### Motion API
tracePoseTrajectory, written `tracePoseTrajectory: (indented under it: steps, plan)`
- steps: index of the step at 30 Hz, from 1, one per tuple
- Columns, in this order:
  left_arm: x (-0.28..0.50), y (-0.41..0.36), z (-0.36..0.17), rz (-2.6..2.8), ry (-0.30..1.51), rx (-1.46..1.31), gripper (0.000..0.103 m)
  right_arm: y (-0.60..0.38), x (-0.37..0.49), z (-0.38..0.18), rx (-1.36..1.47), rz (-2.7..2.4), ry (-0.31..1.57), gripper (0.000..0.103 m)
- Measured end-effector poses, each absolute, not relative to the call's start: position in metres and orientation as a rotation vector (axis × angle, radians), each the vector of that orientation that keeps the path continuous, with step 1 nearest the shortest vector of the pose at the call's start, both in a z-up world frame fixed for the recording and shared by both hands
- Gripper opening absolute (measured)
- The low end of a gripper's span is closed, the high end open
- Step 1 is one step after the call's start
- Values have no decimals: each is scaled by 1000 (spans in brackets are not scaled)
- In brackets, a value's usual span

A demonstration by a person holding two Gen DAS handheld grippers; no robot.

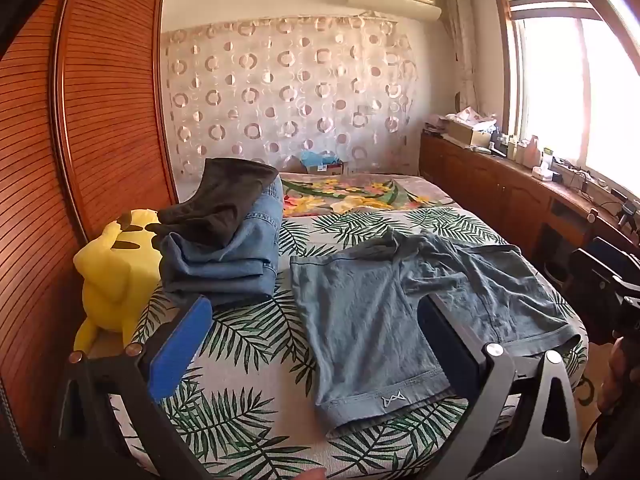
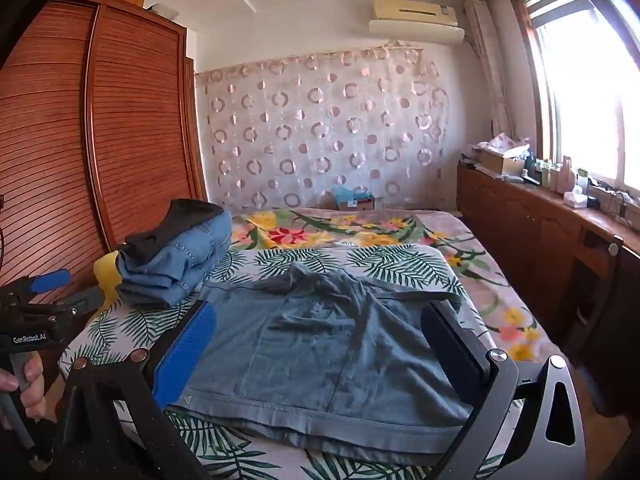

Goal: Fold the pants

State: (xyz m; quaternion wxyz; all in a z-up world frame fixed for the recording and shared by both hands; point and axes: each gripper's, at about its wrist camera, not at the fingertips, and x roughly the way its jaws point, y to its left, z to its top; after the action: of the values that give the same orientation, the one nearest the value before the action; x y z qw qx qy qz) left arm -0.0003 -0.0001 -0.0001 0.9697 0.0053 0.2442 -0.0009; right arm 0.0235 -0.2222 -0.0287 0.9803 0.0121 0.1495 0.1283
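Bed (image 1: 256, 344): shorts (image 1: 384, 312), folded stack (image 1: 224, 256).

Matt, creased grey-blue cloth shorts (image 2: 320, 360) lie between the claw's ribbed blue pad (image 2: 186, 354) and dark one; left, glossy slatted wood wardrobe (image 2: 120, 120).

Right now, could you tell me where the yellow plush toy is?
The yellow plush toy sits at the bed's left edge against the wooden wardrobe, just left of the stack of folded clothes in the left wrist view.

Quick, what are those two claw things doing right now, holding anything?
Left gripper: open, holding nothing, above the grey-blue shorts.
Right gripper: open, holding nothing.
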Motion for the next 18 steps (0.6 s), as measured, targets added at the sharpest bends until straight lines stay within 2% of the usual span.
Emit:
tracePoseTrajectory:
  steps: [18]
  plan:
    - [0, 0, 0, 0, 495, 11, 103, -221, 23, -28, 24, 260, 303, 102]
